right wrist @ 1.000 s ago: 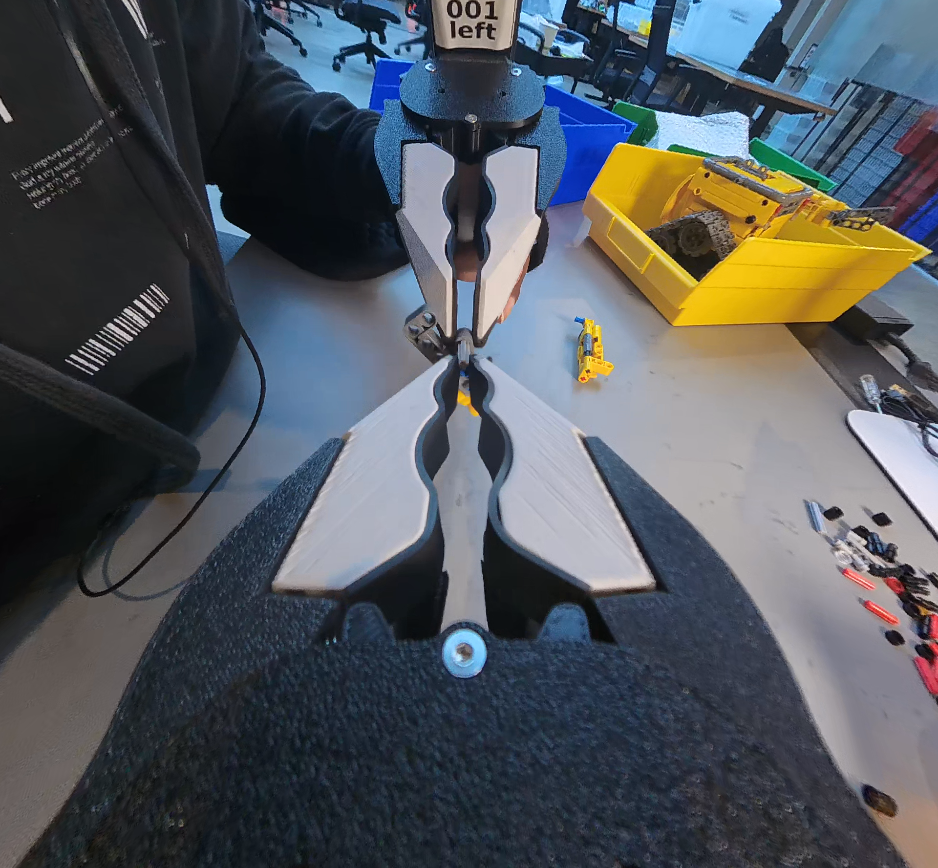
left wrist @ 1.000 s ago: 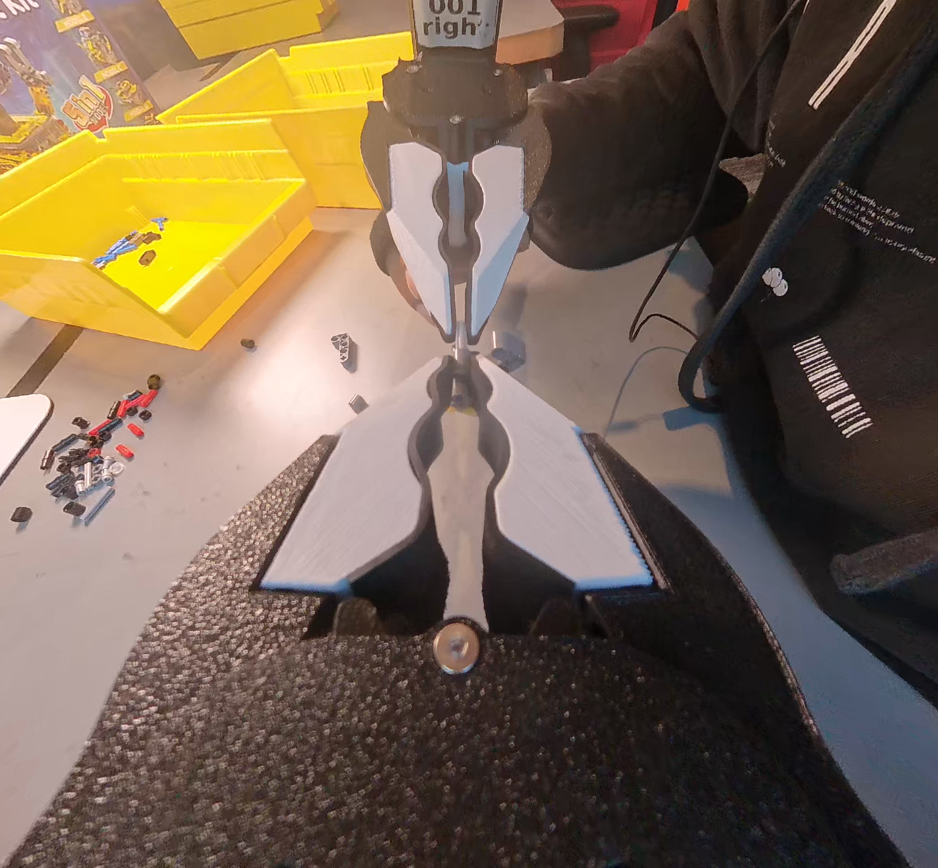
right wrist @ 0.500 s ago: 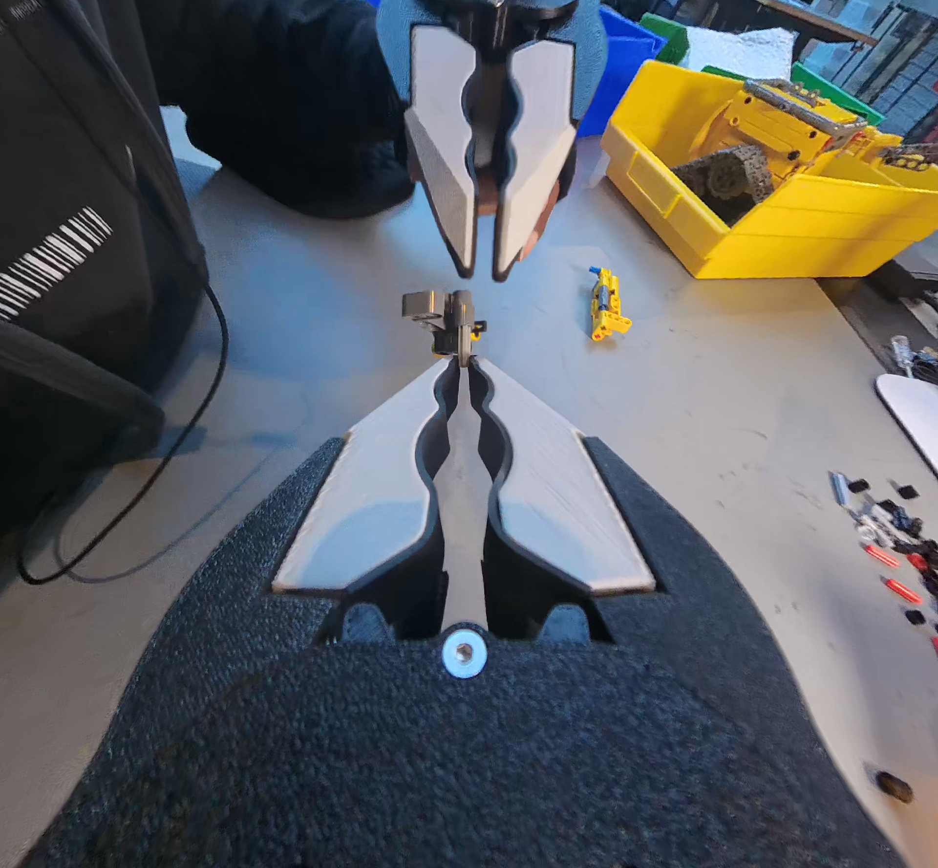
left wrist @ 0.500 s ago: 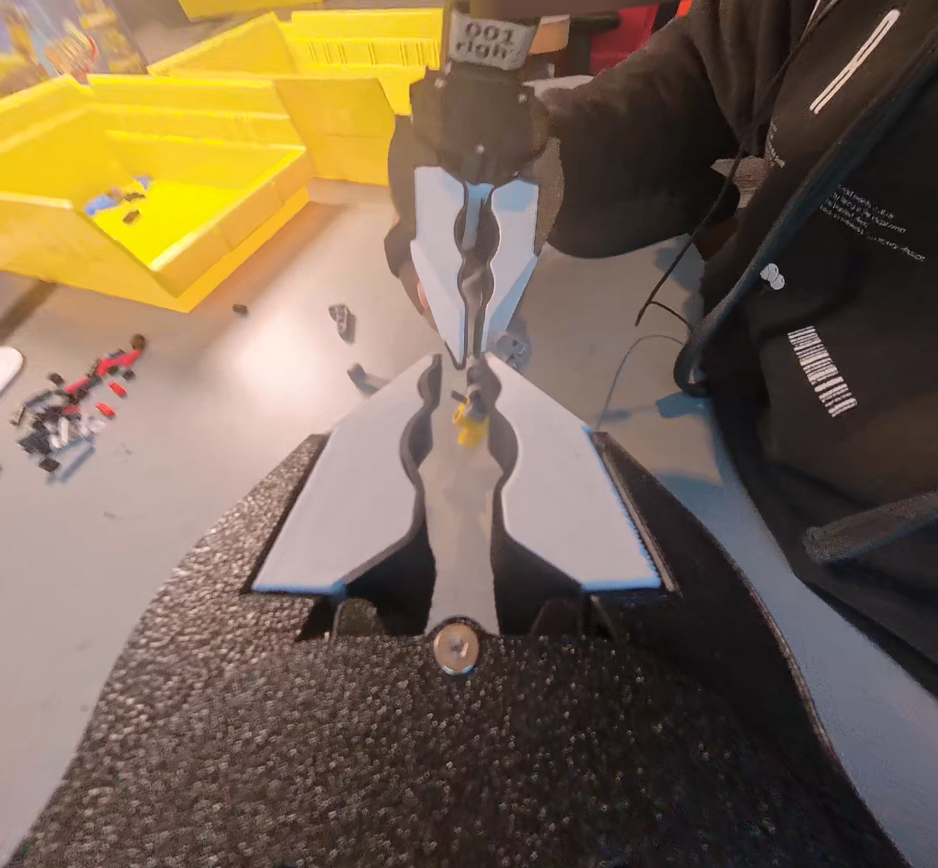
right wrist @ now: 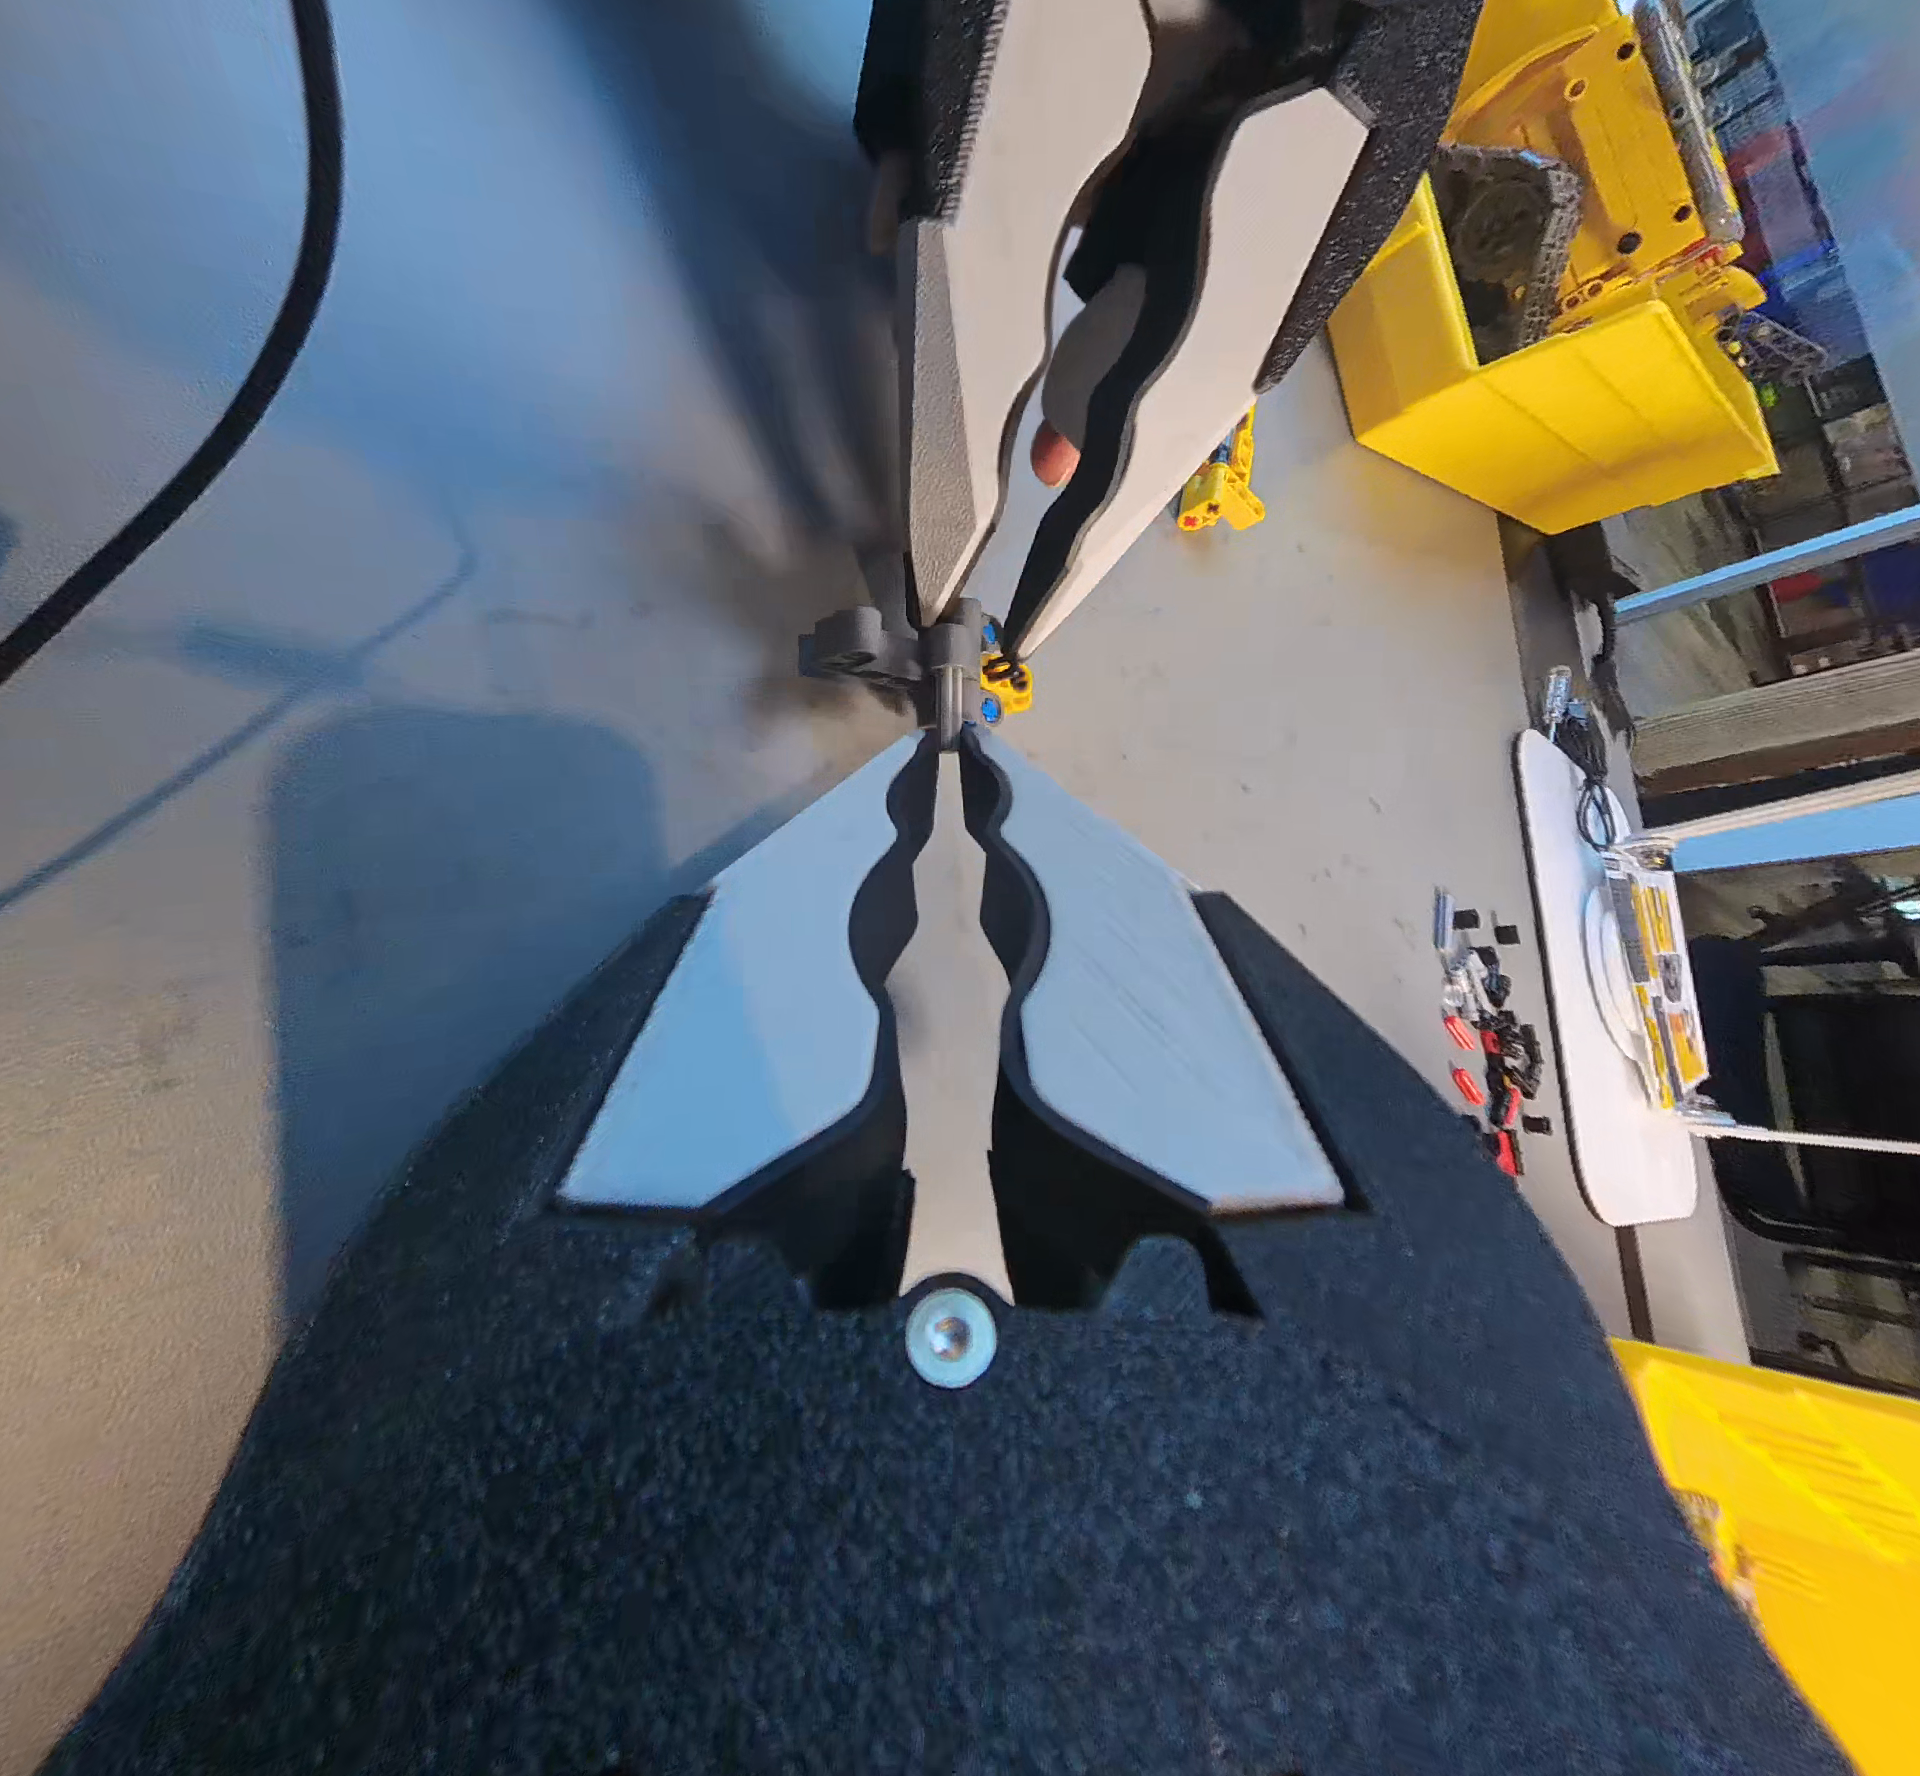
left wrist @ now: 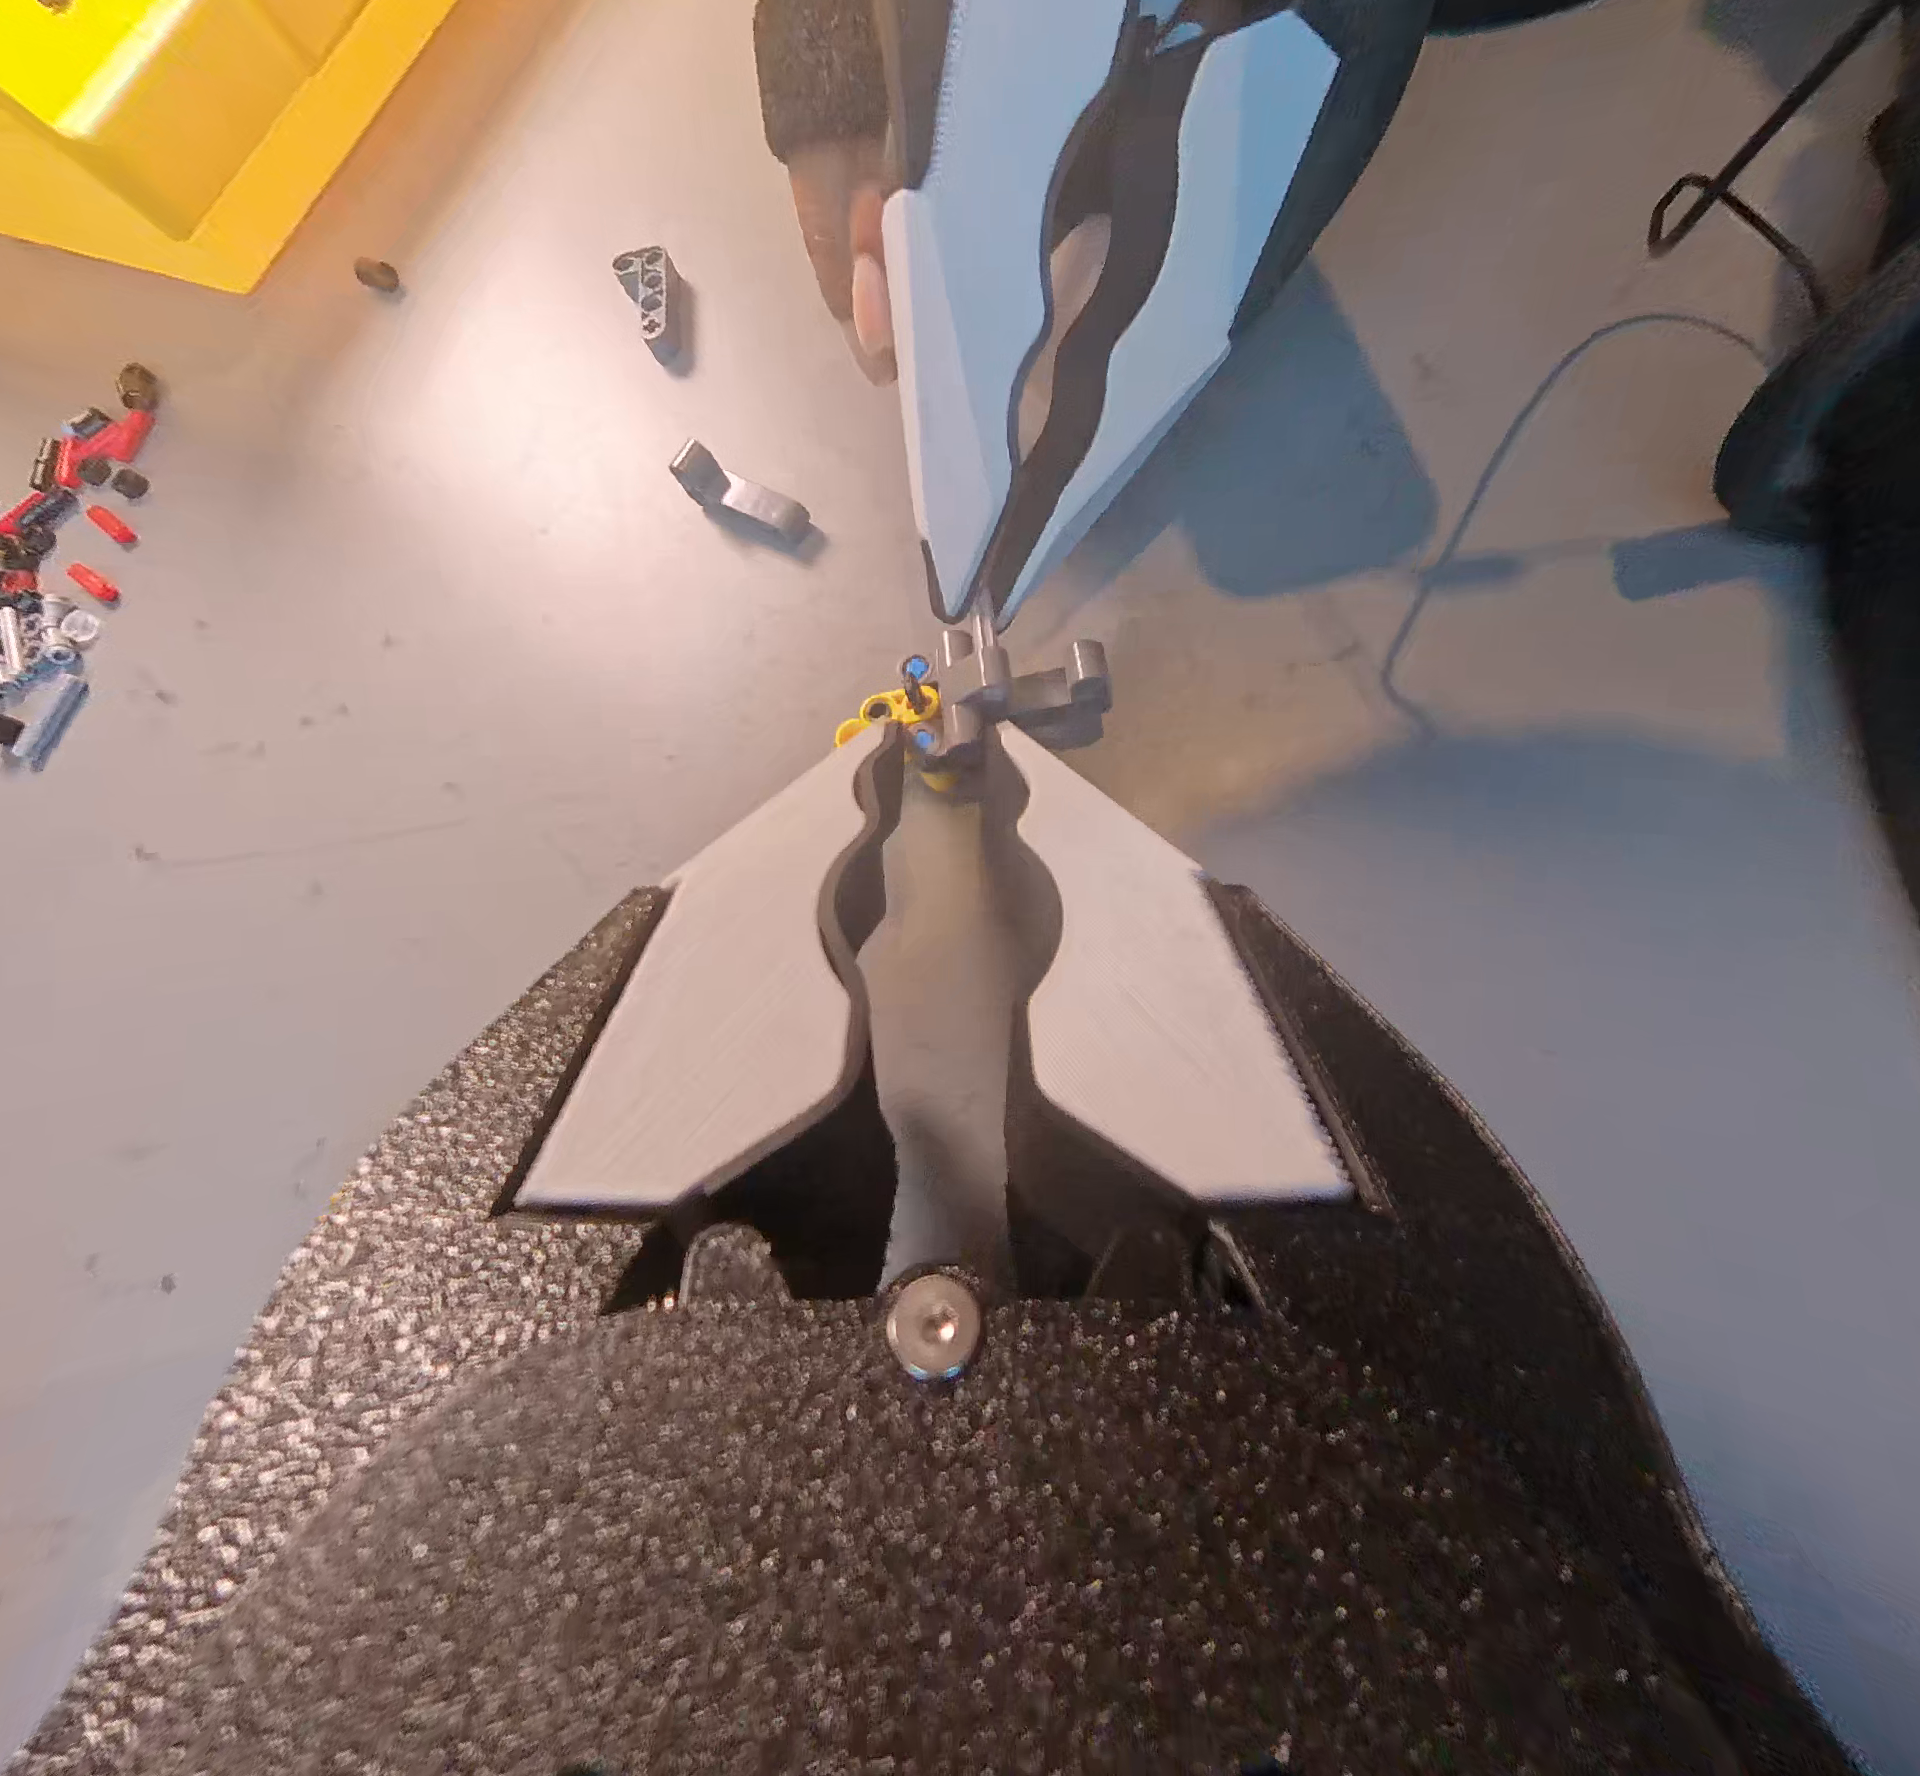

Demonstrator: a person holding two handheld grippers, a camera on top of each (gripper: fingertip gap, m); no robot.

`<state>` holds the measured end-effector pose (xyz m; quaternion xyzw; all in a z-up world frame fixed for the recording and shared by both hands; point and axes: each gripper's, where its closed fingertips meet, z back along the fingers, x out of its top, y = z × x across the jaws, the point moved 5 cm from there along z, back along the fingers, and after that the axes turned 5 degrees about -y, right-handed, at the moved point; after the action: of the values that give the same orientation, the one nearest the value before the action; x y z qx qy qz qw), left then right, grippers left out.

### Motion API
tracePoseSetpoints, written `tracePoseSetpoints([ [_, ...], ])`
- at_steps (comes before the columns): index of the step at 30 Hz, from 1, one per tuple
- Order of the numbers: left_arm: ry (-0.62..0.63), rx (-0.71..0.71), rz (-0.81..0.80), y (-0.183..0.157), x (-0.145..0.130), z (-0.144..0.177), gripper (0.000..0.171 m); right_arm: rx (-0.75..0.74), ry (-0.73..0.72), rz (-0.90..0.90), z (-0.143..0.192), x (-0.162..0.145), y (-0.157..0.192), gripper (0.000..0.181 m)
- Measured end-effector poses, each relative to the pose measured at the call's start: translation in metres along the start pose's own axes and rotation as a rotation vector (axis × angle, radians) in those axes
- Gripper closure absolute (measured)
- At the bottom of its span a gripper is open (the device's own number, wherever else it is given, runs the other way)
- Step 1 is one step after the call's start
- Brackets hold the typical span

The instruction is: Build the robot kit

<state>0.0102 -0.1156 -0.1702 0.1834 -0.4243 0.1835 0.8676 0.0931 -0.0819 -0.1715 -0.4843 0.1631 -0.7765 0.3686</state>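
A small assembly of grey and yellow building-toy pieces with blue pins (left wrist: 961, 703) hangs just above the grey table between both grippers. My left gripper (left wrist: 943, 747) has its tips closed on the yellow and grey end of it. My right gripper (left wrist: 971, 612) comes down from the top of the left wrist view, shut on a grey pin of the same assembly. In the right wrist view my right gripper (right wrist: 943, 739) pinches the grey part of the assembly (right wrist: 951, 672). There my left gripper (right wrist: 971, 635) reaches in from above and clamps the grey and yellow parts.
A yellow bin (left wrist: 239, 74), two loose grey pieces (left wrist: 652, 292) (left wrist: 740, 500) and a pile of small red and black parts (left wrist: 62, 521) lie left. A yellow bin with a tracked model (right wrist: 1558, 396), a small yellow piece (right wrist: 1221, 490), a white board (right wrist: 1600, 1103) and a black cable (right wrist: 312, 199) show in the right wrist view. Both grippers' tips are close together, under 4 cm apart. Between my left fingertips and the small yellow piece (right wrist: 1221, 490) there is roughly 12 centimeters.
Half a second ago my left gripper was apart from the assembly held by my right gripper. Now both have come together low over the table and my left gripper has closed on it.
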Motion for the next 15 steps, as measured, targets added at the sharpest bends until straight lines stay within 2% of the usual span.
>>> tracePoseSetpoints([
  [4, 0.012, 0.036, -0.090, -0.0018, -0.0008, -0.0020, 0.158, 0.027, -0.036, -0.041, 0.0007, 0.0007, 0.0019, 0.177],
  [10, 0.009, 0.047, -0.126, -0.0020, -0.0021, -0.0006, 0.157, 0.035, -0.058, -0.019, 0.0043, 0.0015, 0.0037, 0.170],
  [15, -0.032, 0.043, -0.135, -0.0017, 0.0025, 0.0043, 0.158, 0.028, -0.066, -0.011, 0.0042, 0.0024, 0.0036, 0.172],
])
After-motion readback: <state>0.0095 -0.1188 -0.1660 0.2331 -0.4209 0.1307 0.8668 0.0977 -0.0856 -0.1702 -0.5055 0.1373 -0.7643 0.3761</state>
